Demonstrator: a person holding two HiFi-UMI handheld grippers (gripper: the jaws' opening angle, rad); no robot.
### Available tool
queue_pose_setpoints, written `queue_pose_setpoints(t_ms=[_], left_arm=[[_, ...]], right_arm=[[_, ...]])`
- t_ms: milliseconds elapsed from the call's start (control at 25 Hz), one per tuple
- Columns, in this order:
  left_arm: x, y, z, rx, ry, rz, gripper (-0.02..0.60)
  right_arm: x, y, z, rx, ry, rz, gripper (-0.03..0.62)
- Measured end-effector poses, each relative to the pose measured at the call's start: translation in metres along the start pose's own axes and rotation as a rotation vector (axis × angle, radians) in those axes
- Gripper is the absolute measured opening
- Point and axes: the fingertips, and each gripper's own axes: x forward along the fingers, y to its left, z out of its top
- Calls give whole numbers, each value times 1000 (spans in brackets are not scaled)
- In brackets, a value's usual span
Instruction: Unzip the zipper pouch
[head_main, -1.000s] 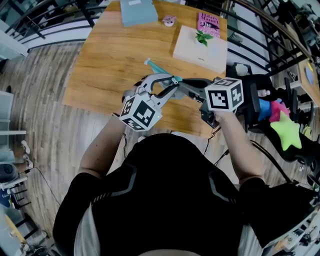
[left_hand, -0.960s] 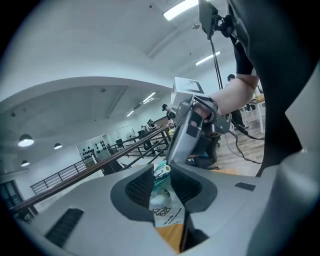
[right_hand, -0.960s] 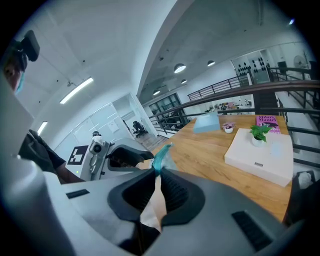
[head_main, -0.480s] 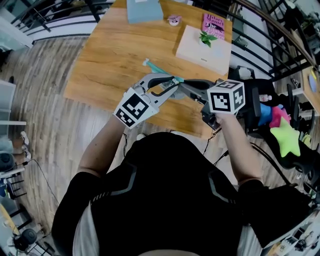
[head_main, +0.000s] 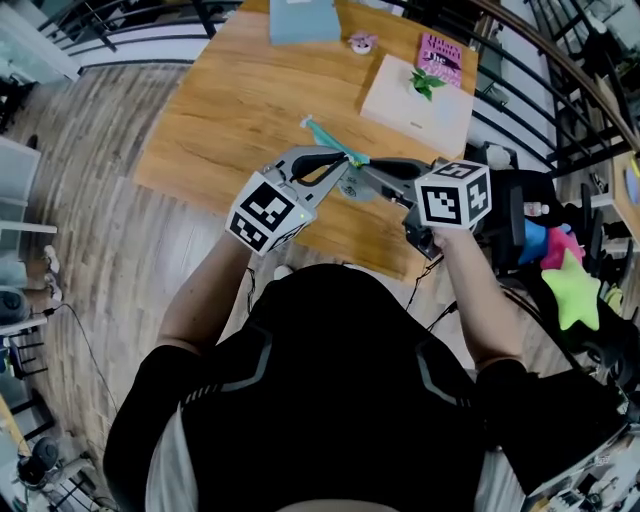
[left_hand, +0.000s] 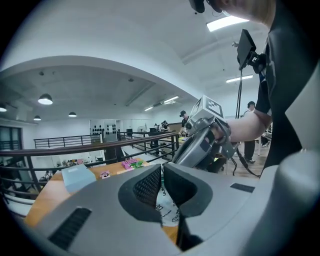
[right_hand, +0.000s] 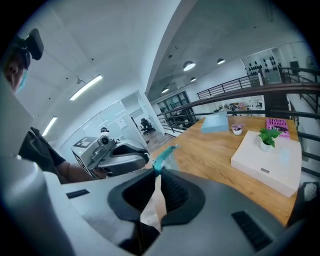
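A pale printed pouch with a teal zipper (head_main: 330, 140) hangs in the air over the wooden table's (head_main: 240, 100) near edge, stretched between both grippers. My left gripper (head_main: 343, 170) comes in from the left, and its jaws have closed onto the pouch's printed white fabric (left_hand: 167, 210); the pads (left_hand: 145, 187) pinch it with almost no gap. From the right, my right gripper (head_main: 352, 180) is shut on the pouch's other side (right_hand: 152, 210). The teal zipper end (right_hand: 164, 156) sticks out just past that gripper's jaws (right_hand: 157, 180).
On the table's far side stand a white box with a small plant (head_main: 415, 95), a pink book (head_main: 440, 55), a light blue box (head_main: 305, 20) and a small pink object (head_main: 362, 42). A black chair with bright plush toys (head_main: 560, 270) stands at the right. Dark railings run behind.
The left gripper's jaws, apart in the earlier frames, now pinch the pouch. Its marker cube has swung slightly left. The right gripper keeps its grip in place.
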Motion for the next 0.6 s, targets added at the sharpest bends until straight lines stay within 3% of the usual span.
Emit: queue_pose_setpoints(t_ms=[240,600], left_arm=[[4,-2,-7,-37,32,-6,37],[-2,13,-8,-206,19,42,32]], right_arm=[[1,0,-1,-43,10,11,44],[9,2,-2,-89,37,37,43]])
